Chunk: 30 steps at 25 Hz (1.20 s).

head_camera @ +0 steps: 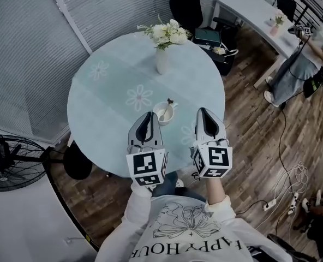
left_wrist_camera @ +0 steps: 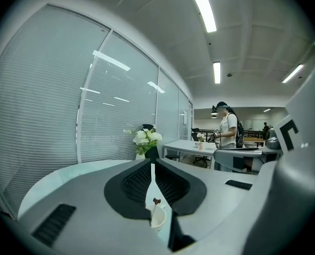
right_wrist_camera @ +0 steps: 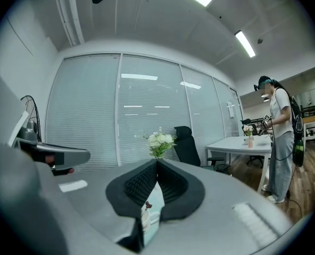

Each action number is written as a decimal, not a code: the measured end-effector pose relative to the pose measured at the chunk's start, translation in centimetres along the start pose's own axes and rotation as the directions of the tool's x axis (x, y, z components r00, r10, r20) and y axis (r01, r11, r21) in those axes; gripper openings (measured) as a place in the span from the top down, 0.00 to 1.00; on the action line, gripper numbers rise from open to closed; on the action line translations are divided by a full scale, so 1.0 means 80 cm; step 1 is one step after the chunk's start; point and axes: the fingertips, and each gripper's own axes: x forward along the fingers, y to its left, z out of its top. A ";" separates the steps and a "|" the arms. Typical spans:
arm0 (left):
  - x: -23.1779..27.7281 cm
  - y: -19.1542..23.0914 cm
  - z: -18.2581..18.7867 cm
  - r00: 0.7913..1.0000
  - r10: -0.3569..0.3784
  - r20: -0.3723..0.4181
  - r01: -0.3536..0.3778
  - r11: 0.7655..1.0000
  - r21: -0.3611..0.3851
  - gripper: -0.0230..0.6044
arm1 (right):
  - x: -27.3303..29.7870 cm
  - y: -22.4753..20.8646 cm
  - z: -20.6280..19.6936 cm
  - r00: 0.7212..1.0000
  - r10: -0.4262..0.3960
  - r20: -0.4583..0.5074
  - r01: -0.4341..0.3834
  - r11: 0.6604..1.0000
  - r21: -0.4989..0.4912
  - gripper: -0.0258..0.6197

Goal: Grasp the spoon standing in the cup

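A white cup [head_camera: 165, 114] stands near the front of the round pale-green table [head_camera: 101, 100]. A spoon [head_camera: 169, 103] stands in it, its dark end up. My left gripper [head_camera: 149, 115] hovers just left of the cup, jaws shut and empty. To the right of the cup my right gripper [head_camera: 203, 112] is shut too, holding nothing. The left gripper view looks past the shut left gripper [left_wrist_camera: 152, 162] at the cup [left_wrist_camera: 158, 220] and spoon [left_wrist_camera: 156, 201], low between the pads. In the right gripper view, cup [right_wrist_camera: 145, 220] and spoon [right_wrist_camera: 148, 205] show below the right gripper [right_wrist_camera: 157, 161].
A white vase of white flowers [head_camera: 162, 56] stands behind the cup. On the floor are a fan [head_camera: 9, 162] at left, a black stool [head_camera: 78, 162], and cables [head_camera: 292, 190] at right. An office chair [head_camera: 186, 4], a white desk [head_camera: 259, 15] and a person [head_camera: 306, 59] are farther back.
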 end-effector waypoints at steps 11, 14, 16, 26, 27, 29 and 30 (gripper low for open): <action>0.067 -0.007 -0.018 0.992 -0.113 -0.060 0.114 0.993 0.008 0.82 | 0.048 -0.028 -0.010 0.998 -0.066 -0.025 0.066 0.998 0.010 0.94; 0.082 -0.007 -0.027 0.986 -0.141 -0.087 0.142 0.990 0.010 0.81 | 0.058 -0.033 -0.016 0.996 -0.081 -0.036 0.082 0.996 0.020 0.94; 0.090 -0.009 -0.033 0.981 -0.162 -0.106 0.164 0.986 0.006 0.80 | 0.062 -0.037 -0.019 0.995 -0.092 -0.047 0.093 0.995 0.023 0.94; 0.129 -0.009 -0.062 0.956 -0.215 -0.198 0.219 0.976 -0.005 0.74 | 0.085 -0.050 -0.036 0.986 -0.134 -0.096 0.136 0.990 0.019 0.94; 0.132 -0.009 -0.067 0.954 -0.217 -0.208 0.222 0.975 -0.002 0.73 | 0.086 -0.051 -0.039 0.985 -0.137 -0.102 0.140 0.990 0.019 0.94; 0.136 -0.009 -0.075 0.948 -0.226 -0.225 0.231 0.973 -0.003 0.73 | 0.088 -0.052 -0.044 0.983 -0.144 -0.113 0.147 0.989 0.018 0.94; 0.138 -0.009 -0.079 0.945 -0.231 -0.233 0.236 0.972 -0.007 0.72 | 0.089 -0.052 -0.047 0.982 -0.147 -0.118 0.150 0.989 0.017 0.94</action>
